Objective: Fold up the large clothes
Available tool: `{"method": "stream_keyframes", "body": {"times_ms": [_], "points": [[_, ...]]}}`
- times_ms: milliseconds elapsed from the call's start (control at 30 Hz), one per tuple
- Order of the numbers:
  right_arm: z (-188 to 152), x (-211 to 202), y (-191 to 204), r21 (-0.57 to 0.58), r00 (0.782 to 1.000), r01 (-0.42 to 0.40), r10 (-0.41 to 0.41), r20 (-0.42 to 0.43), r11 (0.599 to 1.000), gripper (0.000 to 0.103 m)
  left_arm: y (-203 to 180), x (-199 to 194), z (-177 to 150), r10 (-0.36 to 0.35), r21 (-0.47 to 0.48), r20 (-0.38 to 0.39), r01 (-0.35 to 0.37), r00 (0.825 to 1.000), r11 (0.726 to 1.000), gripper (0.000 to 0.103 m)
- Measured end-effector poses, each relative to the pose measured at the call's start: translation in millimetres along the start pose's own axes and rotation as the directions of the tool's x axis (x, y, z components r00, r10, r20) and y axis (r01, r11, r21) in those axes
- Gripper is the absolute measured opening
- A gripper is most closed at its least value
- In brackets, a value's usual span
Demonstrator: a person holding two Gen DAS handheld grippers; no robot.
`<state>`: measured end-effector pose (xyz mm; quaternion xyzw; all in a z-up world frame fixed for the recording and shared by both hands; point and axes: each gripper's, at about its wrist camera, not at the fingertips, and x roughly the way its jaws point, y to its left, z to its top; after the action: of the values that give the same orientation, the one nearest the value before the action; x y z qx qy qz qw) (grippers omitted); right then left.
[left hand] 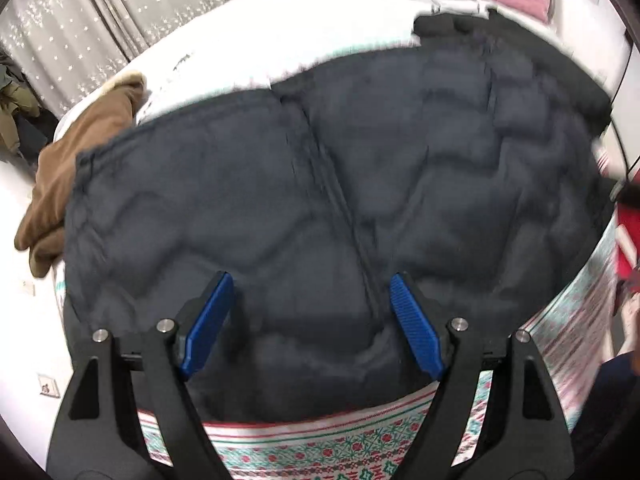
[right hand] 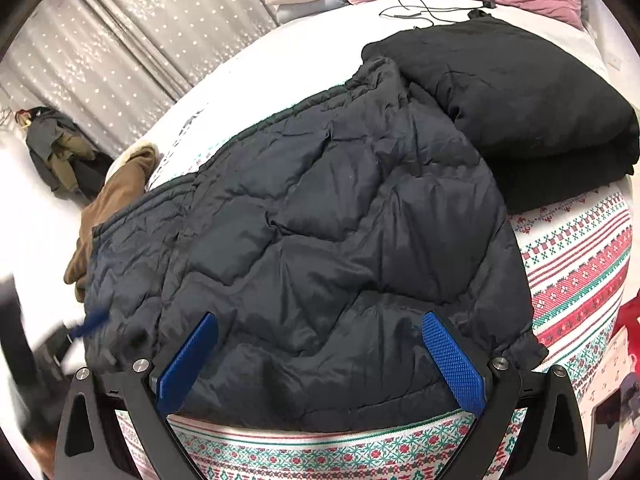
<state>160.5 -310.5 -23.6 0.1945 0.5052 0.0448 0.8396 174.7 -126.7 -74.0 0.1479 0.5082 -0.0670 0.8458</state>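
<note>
On the bed, navy puffer jacket point(right hand: 320, 240) spread flat; both tongs point(left hand: 312, 320) point(right hand: 320, 360) wide open, empty; I grip its hem next

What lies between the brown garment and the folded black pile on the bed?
The dark quilted jacket fills that stretch, its edges meeting the brown garment and the black pile; the right wrist view shows it best.

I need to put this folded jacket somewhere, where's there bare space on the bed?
Free: white sheet between the curtain and the dark quilted jacket; patterned blanket right of it. Crowded: black folded garment behind, brown coat left.
</note>
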Motion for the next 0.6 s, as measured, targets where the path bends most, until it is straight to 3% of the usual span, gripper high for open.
{"method": "stream_keyframes", "body": {"times_ms": [100, 233, 300, 367, 467, 600], "points": [[-1, 0, 4, -0.011, 1.000, 0.005, -0.004, 0.010, 1.000, 0.103, -11, 23, -6, 0.047, 0.011, -0.014, -0.047, 0.999, 0.999, 0.082], [-4, -2, -5, 0.015, 1.000, 0.018, -0.019, 0.021, 1.000, 0.103, -16, 21, -9, 0.065, 0.012, -0.004, -0.065, 0.998, 0.998, 0.082], [-9, -8, -16, 0.044, 0.999, 0.023, -0.024, 0.033, 0.999, 0.103, -15, 16, -10, 0.041, 0.008, -0.002, -0.041, 0.999, 0.999, 0.082], [-18, -18, -28, 0.084, 0.998, 0.013, -0.018, 0.055, 0.996, 0.103, -5, 2, -12, -0.034, -0.011, 0.010, 0.034, 0.999, 0.999, 0.082], [-38, -41, -51, 0.171, 0.991, -0.052, 0.029, 0.131, 0.984, 0.103, 18, -26, -12, -0.068, -0.039, 0.063, 0.071, 0.996, 0.997, 0.082], [-75, -52, -95, 0.346, 0.972, -0.179, 0.111, 0.208, 0.921, 0.103, 51, -61, -27, -0.113, -0.083, 0.113, 0.123, 0.987, 0.989, 0.082]]}}
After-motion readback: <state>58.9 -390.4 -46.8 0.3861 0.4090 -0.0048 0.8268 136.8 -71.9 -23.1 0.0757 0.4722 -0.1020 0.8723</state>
